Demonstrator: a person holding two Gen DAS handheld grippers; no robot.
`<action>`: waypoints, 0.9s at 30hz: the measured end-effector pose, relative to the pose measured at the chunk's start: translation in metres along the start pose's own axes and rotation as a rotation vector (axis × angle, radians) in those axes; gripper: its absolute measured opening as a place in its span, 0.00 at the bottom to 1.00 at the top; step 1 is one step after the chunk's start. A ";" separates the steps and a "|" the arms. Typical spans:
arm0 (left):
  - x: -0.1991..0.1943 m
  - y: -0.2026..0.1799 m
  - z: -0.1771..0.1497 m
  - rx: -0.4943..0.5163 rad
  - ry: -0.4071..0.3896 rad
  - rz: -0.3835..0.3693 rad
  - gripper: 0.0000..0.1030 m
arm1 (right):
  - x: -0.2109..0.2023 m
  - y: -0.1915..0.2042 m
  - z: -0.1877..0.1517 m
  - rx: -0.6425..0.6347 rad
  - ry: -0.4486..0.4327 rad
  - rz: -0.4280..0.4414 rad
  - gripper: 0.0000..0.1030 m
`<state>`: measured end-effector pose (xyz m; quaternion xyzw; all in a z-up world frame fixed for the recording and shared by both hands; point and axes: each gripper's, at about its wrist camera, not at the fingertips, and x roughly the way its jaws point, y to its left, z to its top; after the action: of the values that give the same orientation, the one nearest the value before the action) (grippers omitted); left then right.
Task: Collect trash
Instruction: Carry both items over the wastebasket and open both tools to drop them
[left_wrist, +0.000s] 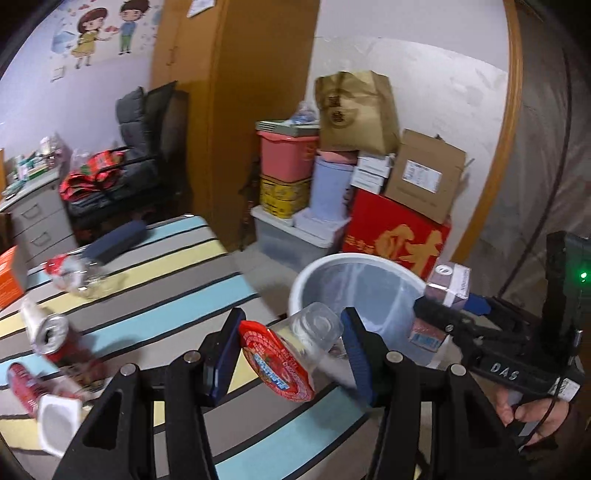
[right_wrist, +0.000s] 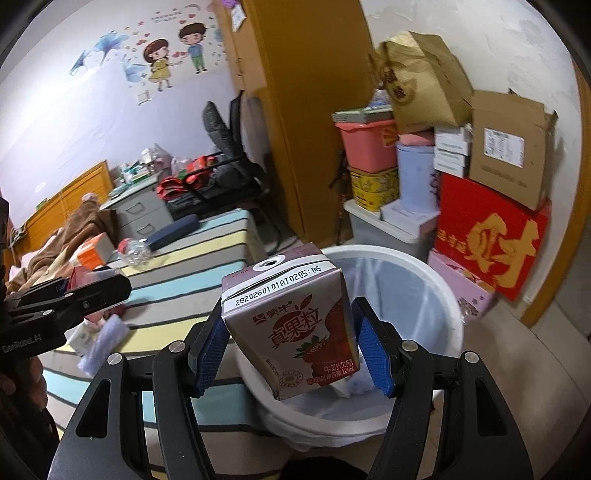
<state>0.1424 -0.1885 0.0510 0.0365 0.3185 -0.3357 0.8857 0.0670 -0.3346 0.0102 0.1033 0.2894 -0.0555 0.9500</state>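
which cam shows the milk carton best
The right wrist view. The milk carton fills the centre there, upright between the right gripper fingers above the white bin, with its printed front and top readable. In the left wrist view only a small, partly hidden corner of it shows, far right, beyond the bin rim.

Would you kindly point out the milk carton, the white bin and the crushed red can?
milk carton (right_wrist: 291, 332): right wrist view, front printed face.
white bin (right_wrist: 452, 295): right wrist view, right rim.
crushed red can (left_wrist: 55, 338): left wrist view, silver top end.
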 end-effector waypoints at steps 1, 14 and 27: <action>0.004 -0.004 0.001 0.004 0.006 -0.010 0.54 | 0.001 -0.004 0.000 0.007 0.006 -0.011 0.65; 0.057 -0.046 0.000 0.065 0.080 -0.046 0.54 | 0.023 -0.040 -0.011 0.047 0.095 -0.035 0.65; 0.084 -0.051 0.000 0.055 0.123 -0.058 0.67 | 0.041 -0.060 -0.013 0.074 0.150 -0.045 0.65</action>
<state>0.1593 -0.2758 0.0091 0.0724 0.3638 -0.3670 0.8531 0.0834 -0.3918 -0.0332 0.1357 0.3596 -0.0795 0.9198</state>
